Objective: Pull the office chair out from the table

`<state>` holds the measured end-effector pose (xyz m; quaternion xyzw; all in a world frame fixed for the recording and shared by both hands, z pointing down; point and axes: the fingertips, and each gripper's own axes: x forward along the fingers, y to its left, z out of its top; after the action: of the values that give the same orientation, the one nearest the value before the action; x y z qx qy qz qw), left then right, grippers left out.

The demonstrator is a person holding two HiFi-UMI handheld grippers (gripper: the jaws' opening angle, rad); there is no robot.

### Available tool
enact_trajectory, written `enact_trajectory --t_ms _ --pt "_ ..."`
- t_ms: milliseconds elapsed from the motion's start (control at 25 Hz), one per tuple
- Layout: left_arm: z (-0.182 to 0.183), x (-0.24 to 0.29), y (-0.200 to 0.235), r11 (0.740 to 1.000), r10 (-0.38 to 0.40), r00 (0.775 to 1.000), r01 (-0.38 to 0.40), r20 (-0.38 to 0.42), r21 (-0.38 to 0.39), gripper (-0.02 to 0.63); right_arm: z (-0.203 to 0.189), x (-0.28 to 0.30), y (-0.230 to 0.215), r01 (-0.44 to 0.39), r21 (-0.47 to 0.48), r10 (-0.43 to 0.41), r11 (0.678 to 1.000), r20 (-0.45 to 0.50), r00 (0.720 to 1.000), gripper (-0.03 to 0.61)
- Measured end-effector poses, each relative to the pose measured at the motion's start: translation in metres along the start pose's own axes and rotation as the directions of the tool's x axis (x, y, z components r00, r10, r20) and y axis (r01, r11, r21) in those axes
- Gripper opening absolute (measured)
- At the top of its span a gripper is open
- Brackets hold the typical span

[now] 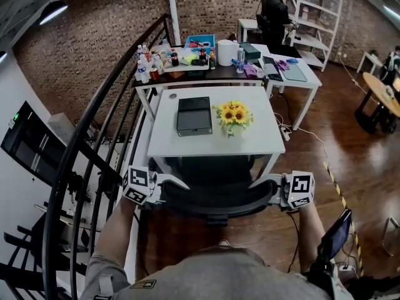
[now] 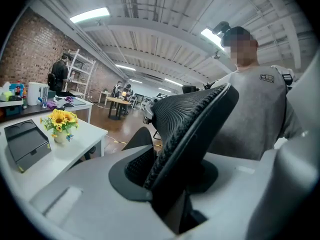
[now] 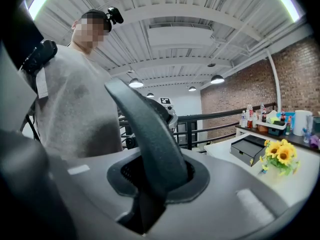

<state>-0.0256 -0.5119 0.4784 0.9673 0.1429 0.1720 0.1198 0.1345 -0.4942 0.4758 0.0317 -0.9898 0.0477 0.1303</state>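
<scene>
Head view, bottom of the frame: just my grey shirt (image 1: pixel 212 274) and both forearms reaching forward. Right past that is the office chair (image 1: pixel 215 195), lower centre of the frame, with its curved black backrest running side to side between the two tools. The left tongs (image 2: pixel 170 179) are clamped on the backrest's left edge; in the left gripper view the ribbed mesh rim sits right in the notch between the grey jaws, pads against it. The right tongs (image 3: pixel 155 179) do the same on the other end, closed on the smooth dark frame edge of the backrest, which stands up out of the jaws in the right gripper view. The chair's seat is tucked under the near edge of the white tabletop (image 1: pixel 206 144), so it's not pulled out yet, and the backrest sits just outside that edge. On the tabletop, a black box (image 1: pixel 194 115) lies left of centre and a little pot of sunflowers (image 1: pixel 234 116) stands just beside it on the right, not touching as far as I can tell. A dark railing (image 1: pixel 94 124) curves down the left side of the frame. Behind the white tabletop is a second tabletop (image 1: pixel 219 74) crowded with bottles (image 1: pixel 145 64) and assorted clutter. Way back at the upper right, a person (image 1: pixel 275 11) in dark clothes stands by a white shelf (image 1: pixel 322 8) against the brick wall.
</scene>
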Motion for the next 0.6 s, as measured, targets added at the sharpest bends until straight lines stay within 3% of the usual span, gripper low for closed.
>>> enact_trajectory --t_ms 600 --pt "-0.012 0.005 -0.044 1.000 -0.024 1.000 0.024 -0.003 -0.009 0.111 -0.003 0.009 0.048 0.019 0.026 -0.019 0.999 0.006 1.000 0.087"
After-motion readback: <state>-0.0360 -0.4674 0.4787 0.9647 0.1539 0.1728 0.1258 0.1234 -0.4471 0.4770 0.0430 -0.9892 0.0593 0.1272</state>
